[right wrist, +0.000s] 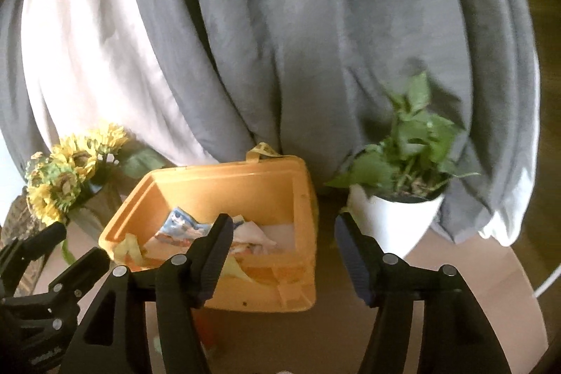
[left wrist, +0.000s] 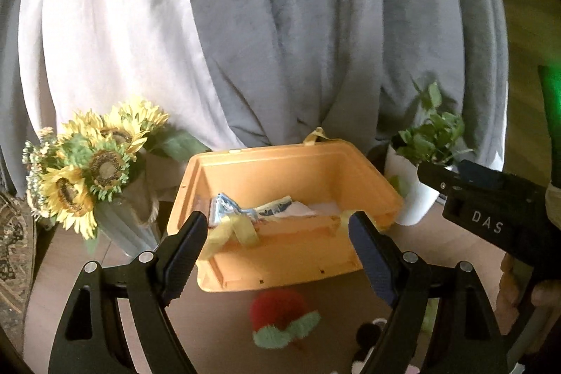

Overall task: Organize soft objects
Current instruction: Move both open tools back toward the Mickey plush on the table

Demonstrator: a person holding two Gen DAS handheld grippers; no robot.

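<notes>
An orange storage box (left wrist: 277,263) with yellow straps stands on the table and holds a blue-and-white soft item (left wrist: 228,211) and pale cloth. It also shows in the right wrist view (right wrist: 266,290), with the soft items (right wrist: 186,226) inside. My left gripper (left wrist: 277,233) is open and empty, held just in front of the box. A red and green knitted toy (left wrist: 280,316) lies on the table below it, beside a black-and-white toy (left wrist: 368,339). My right gripper (right wrist: 284,237) is open and empty, near the box's right side.
A vase of sunflowers (left wrist: 91,170) stands left of the box, also in the right wrist view (right wrist: 66,181). A white pot with a green plant (right wrist: 399,198) stands right of it. Grey and white curtains (left wrist: 280,23) hang behind.
</notes>
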